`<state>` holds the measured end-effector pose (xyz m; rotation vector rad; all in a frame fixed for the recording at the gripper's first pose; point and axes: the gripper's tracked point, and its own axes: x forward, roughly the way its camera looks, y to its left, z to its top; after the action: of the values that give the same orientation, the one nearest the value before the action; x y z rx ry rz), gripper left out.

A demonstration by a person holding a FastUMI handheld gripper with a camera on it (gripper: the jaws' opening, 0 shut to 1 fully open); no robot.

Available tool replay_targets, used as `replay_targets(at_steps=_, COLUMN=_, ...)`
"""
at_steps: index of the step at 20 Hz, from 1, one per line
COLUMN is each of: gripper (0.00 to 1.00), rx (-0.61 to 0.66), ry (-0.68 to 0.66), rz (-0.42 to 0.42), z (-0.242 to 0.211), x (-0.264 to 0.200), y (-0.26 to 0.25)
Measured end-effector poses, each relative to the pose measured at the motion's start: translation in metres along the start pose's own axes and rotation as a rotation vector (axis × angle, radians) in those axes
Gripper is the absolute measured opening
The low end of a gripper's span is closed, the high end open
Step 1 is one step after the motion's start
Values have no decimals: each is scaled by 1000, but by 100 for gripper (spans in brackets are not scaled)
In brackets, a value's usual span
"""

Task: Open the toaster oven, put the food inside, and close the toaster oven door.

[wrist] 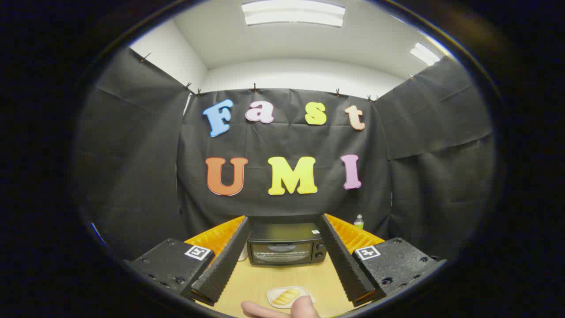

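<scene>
I have the gripper (pixel 282 247) held back from the work, its two fingers spread wide apart with nothing between the pads. Beyond the fingertips, framed in the gap between them, sits the toaster oven (pixel 286 249) on the wooden table (pixel 251 282), its glass door facing me and shut. The knobs sit on the side of its front nearer my right finger.

Closer to me than the oven, low between the fingers, lies a small white plate (pixel 304 292) carrying the food (pixel 287 296), pale yellow strips I cannot identify further. A hand (pixel 282 310) rests on the table just beside that plate, a fingertip touching or overlapping its near rim. A small bottle (pixel 359 221) stands well back, past my right finger, by the booth wall.

I judge that the task stands at its first step: the door is not yet open and the food is untouched. The next move calls for me to carry the gripper forward over the plate to the top edge of the door, where I expect the handle to be, though I cannot make it out clearly, then close on it and pull it down toward me without sweeping the plate.
</scene>
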<state>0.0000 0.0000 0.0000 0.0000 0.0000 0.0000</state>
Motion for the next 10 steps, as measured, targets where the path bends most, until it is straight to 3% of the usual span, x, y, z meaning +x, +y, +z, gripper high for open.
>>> replay_targets(at_steps=10, gripper=100, rx=-1, ry=-4, rz=-21, z=-1, x=2, y=-2)
